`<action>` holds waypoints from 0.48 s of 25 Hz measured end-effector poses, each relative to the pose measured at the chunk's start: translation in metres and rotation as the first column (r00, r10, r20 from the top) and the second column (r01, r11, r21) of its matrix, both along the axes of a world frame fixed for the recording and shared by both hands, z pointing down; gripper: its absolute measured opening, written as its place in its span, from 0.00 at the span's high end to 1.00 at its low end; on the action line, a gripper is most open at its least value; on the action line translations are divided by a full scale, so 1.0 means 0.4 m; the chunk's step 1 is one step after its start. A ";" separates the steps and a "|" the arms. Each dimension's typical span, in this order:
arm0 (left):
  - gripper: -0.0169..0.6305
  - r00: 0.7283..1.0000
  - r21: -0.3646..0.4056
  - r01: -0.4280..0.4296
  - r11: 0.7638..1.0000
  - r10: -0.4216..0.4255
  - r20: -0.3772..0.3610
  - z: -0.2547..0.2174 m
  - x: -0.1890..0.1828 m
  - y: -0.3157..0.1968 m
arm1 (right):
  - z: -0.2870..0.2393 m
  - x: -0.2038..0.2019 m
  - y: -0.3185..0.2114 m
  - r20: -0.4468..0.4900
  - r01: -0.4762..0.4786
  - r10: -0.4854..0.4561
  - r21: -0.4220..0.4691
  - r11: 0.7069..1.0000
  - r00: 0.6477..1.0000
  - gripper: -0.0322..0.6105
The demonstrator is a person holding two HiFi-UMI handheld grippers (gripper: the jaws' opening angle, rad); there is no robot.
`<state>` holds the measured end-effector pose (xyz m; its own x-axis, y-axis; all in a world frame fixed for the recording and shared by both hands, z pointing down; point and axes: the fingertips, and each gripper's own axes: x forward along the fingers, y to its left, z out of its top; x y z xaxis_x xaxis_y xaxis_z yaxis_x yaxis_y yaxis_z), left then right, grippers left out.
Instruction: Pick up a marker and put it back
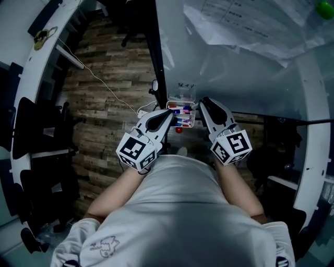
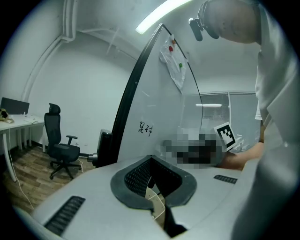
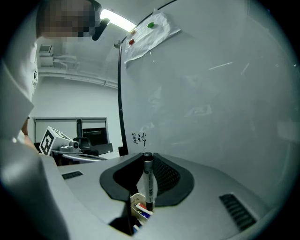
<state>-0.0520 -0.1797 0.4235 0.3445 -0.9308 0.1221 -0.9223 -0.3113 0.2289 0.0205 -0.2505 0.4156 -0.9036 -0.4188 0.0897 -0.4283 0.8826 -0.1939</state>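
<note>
The right hand-held gripper is closed on a marker, which stands upright between the two dark ribbed pads. The marker is slim. It has a dark rounded top end level with the jaw tips, a paler grey stretch along the barrel, and a dark lower end. That lower end reaches down to a small clear tray, where other markers with red and blue ends lie side by side.

The left hand-held gripper has its jaws a little apart and grips nothing. A pale corner of the tray shows low between them, and it cannot be told whether the jaws touch it. In the head view the two grippers flank the tray, the left one at its left side and the right one at its right, both pointing away from the person's body.

The tray hangs at the lower edge of a whiteboard, just beside the board's dark left edge and below a small line of handwriting. Sheets of paper are pinned higher up the board, with a green magnet near the top right. A plank floor lies left of the board, and an office chair stands farther off.
</note>
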 end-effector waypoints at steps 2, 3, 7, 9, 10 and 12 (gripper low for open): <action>0.97 1.000 -0.006 0.015 1.000 -0.015 -0.009 0.001 -0.008 -0.005 | 0.006 -0.003 0.001 -0.007 0.016 -0.016 -0.012 1.000 1.000 0.84; 0.97 1.000 -0.006 0.018 1.000 -0.018 -0.009 0.000 -0.011 -0.008 | 0.010 -0.005 0.002 -0.011 0.026 -0.026 -0.012 1.000 1.000 0.84; 0.97 1.000 -0.012 0.026 1.000 -0.026 -0.014 0.016 -0.018 -0.028 | 0.035 -0.012 -0.009 -0.015 0.033 -0.034 -0.034 0.999 0.999 0.84; 0.97 0.999 -0.021 0.033 0.999 -0.033 -0.032 0.028 -0.018 -0.035 | 0.043 -0.017 -0.012 -0.011 0.036 -0.036 -0.035 0.999 0.999 0.84; 0.97 0.999 -0.021 0.033 0.999 -0.033 -0.037 0.032 -0.016 -0.038 | 0.046 -0.019 -0.013 -0.012 0.037 -0.037 -0.033 0.999 0.999 0.84; 0.97 0.999 -0.023 0.027 0.999 -0.028 -0.041 0.039 -0.010 -0.043 | 0.055 -0.020 -0.014 -0.016 0.035 -0.036 -0.040 0.999 0.999 0.84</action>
